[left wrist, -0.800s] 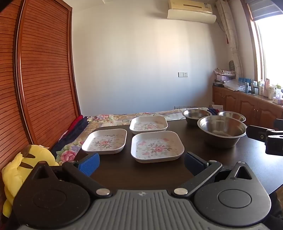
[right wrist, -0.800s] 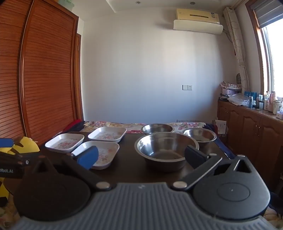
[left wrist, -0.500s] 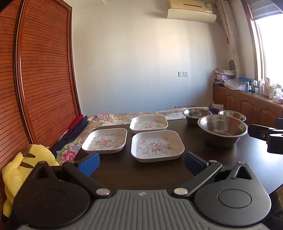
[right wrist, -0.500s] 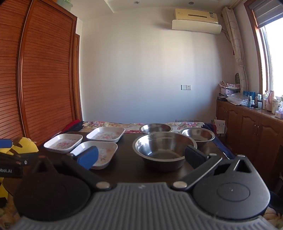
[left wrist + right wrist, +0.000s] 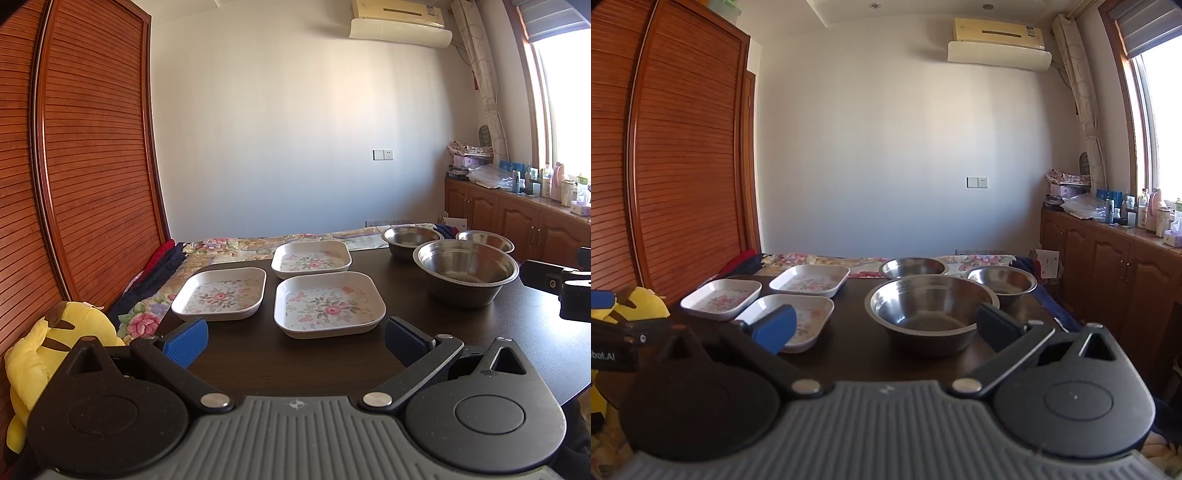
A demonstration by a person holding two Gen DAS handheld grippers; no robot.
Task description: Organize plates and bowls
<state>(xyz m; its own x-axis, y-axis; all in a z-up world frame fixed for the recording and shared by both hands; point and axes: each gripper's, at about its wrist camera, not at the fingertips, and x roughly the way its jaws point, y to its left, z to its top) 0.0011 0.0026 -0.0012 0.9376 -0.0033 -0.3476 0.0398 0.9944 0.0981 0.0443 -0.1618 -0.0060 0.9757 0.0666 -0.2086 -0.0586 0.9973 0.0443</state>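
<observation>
Floral square plates, three of them, sit grouped on the left of the dark tabletop (image 5: 332,362): left plate (image 5: 219,293), near plate (image 5: 328,304), far plate (image 5: 312,258). Left claw (image 5: 295,338) gapes wide, empty. Big steel bowl (image 5: 931,306) and two small bowls (image 5: 912,266) (image 5: 1001,282) right; right claw (image 5: 884,326) spread wide, gripping nothing

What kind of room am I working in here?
Probably a bedroom at home, used for dining too: a dark table with floral plates and steel bowls stands against a bed with a flowered cover, with a slatted wooden wardrobe and a wall air conditioner.
</observation>
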